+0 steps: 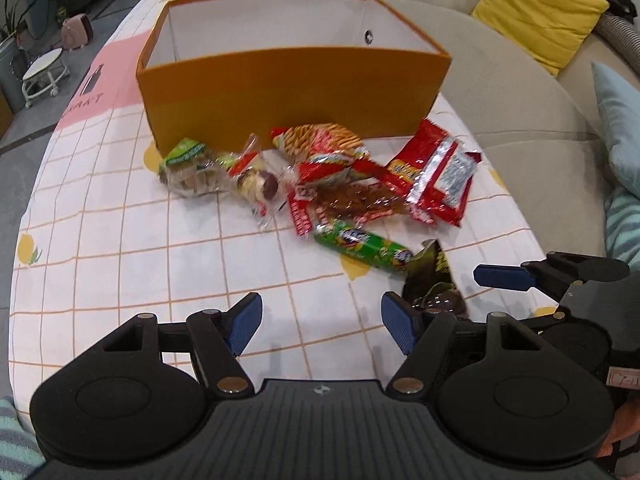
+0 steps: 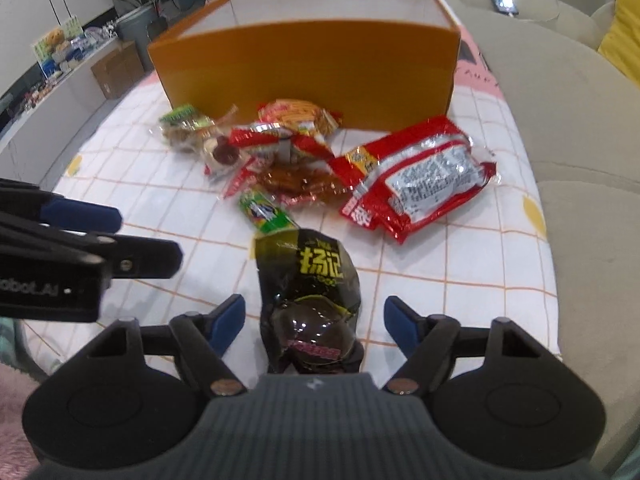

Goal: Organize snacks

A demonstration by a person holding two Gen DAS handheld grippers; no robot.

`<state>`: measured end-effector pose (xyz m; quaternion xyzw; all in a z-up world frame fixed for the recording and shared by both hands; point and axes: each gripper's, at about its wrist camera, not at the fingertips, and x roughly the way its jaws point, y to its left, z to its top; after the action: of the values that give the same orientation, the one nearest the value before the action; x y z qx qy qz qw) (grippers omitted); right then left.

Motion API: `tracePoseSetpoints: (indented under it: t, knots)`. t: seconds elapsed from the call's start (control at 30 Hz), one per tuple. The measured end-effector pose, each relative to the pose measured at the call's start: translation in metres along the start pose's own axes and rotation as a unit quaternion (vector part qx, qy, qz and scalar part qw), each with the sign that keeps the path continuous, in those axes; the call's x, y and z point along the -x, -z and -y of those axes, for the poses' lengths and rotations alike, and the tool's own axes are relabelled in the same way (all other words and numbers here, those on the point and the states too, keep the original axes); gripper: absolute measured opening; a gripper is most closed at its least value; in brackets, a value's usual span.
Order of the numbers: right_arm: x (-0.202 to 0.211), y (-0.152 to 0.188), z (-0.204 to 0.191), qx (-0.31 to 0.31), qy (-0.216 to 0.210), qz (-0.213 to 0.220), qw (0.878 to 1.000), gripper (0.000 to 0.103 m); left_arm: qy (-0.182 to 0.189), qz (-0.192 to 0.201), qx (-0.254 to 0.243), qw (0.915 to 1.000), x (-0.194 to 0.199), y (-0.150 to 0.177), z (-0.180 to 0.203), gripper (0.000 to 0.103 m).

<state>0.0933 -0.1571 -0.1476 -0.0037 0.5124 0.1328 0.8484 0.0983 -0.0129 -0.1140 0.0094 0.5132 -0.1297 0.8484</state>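
My right gripper (image 2: 314, 322) stood wide, unclenched, straddling a glossy black packet (image 2: 308, 300) with yellow lettering without touching it. My left gripper (image 1: 320, 320) gaped empty over bare checked tablecloth (image 1: 120, 248). Beyond lay other snacks (image 1: 320, 176) before the orange box (image 1: 292, 92).

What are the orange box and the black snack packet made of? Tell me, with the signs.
Orange box: likely matte cardboard; flat stiff walls, sharp folded corners, white inside, no gloss.
Black snack packet: apparently glossy plastic film; bright glints, crinkles, printed yellow characters.
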Motion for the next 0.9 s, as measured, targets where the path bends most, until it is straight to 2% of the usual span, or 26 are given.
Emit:
tracePoseSetpoints:
  t: [0.3, 0.5, 0.67, 0.77, 0.9]
  knots:
    - [-0.016, 0.001, 0.001, -0.001, -0.013, -0.025, 1.0, 0.064, 0.003, -0.016, 0.001, 0.9999, -0.009, -0.001, -0.003, 0.08]
    - [-0.014, 0.001, -0.002, 0.01, -0.001, -0.027, 1.0, 0.053, 0.006, -0.009, -0.011, 0.9999, -0.008, 0.0, 0.0, 0.08]
    - [-0.004, 0.002, 0.012, -0.031, 0.011, -0.027, 0.999, 0.051, 0.009, 0.001, -0.017, 0.9998, -0.008, -0.002, 0.002, 0.077]
    - [0.002, 0.0, 0.026, -0.066, 0.033, -0.02, 0.997, 0.051, 0.02, -0.003, 0.003, 0.9998, -0.01, -0.008, 0.003, 0.076]
    - [0.002, -0.002, 0.039, -0.09, 0.057, -0.018, 0.994, 0.051, 0.048, -0.016, 0.062, 0.9968, -0.02, -0.018, 0.001, 0.074]
